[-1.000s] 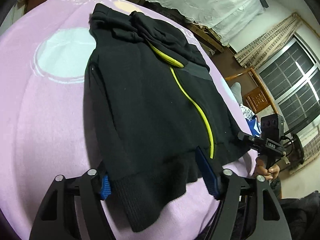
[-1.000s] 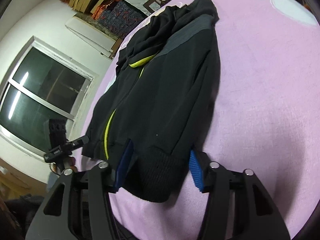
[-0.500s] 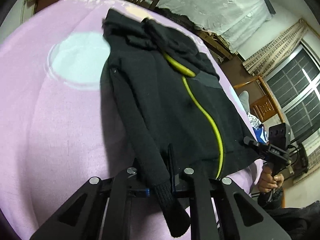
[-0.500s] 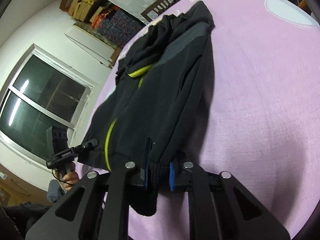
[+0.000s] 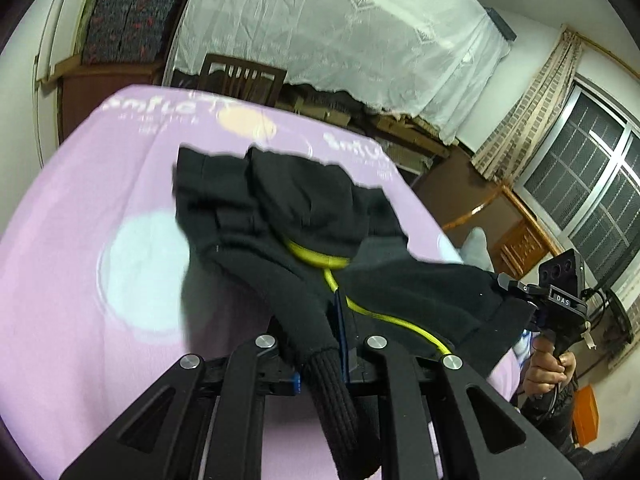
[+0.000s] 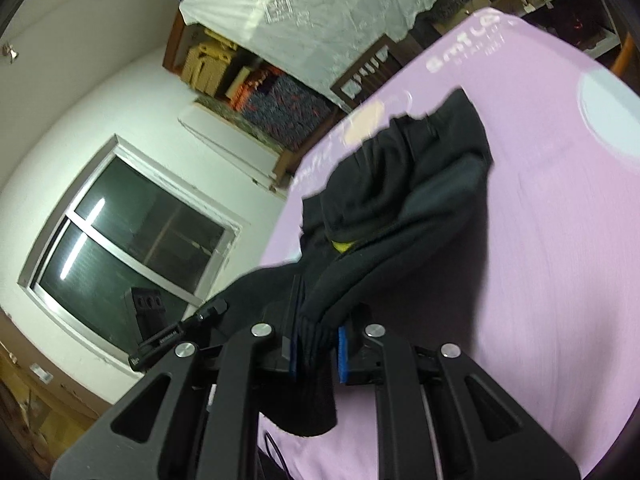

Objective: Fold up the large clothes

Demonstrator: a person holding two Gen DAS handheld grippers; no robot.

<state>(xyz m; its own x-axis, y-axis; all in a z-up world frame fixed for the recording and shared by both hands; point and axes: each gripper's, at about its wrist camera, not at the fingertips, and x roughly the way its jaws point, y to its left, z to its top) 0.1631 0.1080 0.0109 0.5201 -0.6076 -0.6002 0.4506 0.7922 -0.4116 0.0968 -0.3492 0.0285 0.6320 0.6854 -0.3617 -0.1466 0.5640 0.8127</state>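
A black jacket (image 5: 280,208) with a yellow zipper (image 5: 384,314) lies hood-end away on a pink blanket (image 5: 80,280); its lower half hangs in the air. My left gripper (image 5: 316,332) is shut on the jacket's lower left corner, and a ribbed cuff (image 5: 340,400) dangles below the jaws. The right gripper (image 5: 516,296), held by a hand (image 5: 548,368), pinches the opposite corner. In the right wrist view, my right gripper (image 6: 318,332) is shut on the jacket (image 6: 420,184), ribbed cloth between its blue pads (image 6: 343,350). The left gripper (image 6: 208,308) shows at the left.
The pink blanket (image 6: 560,280) spreads wide around the jacket. A wooden chair (image 5: 240,76) stands at its far edge under a white lace cloth (image 5: 340,32). Windows (image 5: 592,184) (image 6: 132,236) and stacked boxes (image 6: 256,80) line the walls.
Both grippers went from open around the jacket's bottom hem to shut on its corners, then rose. The lower half of the jacket has lifted off the blanket.
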